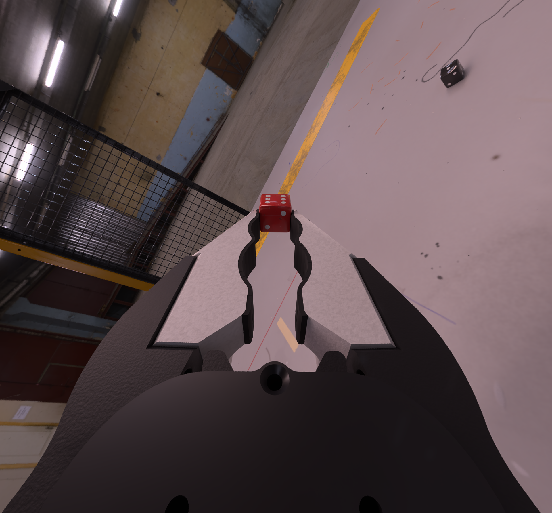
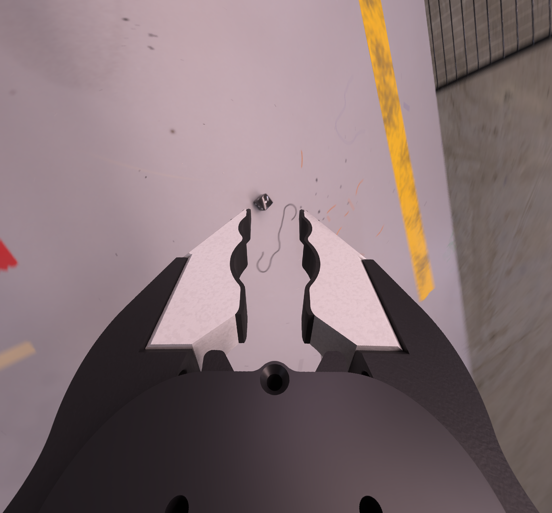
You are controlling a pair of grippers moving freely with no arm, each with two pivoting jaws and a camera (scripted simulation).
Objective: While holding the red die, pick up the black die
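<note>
My left gripper (image 1: 274,214) is shut on a red die (image 1: 274,213) with white pips, pinched between its two fingertips and held above the pale table. The black die (image 1: 452,73) lies on the table far off to the upper right in the left wrist view. In the right wrist view the black die (image 2: 263,201) is small and sits on the table just beyond my left fingertip. My right gripper (image 2: 274,214) is open and empty, well above the table, with the die slightly left of the gap between its fingers.
The pale table (image 2: 149,110) carries scuffs, a thin grey squiggle (image 2: 279,238) and a yellow stripe (image 2: 388,116) near its edge. Past that edge are a concrete floor (image 2: 493,229) and a black mesh railing (image 1: 89,187). A red mark (image 2: 6,255) shows at the left.
</note>
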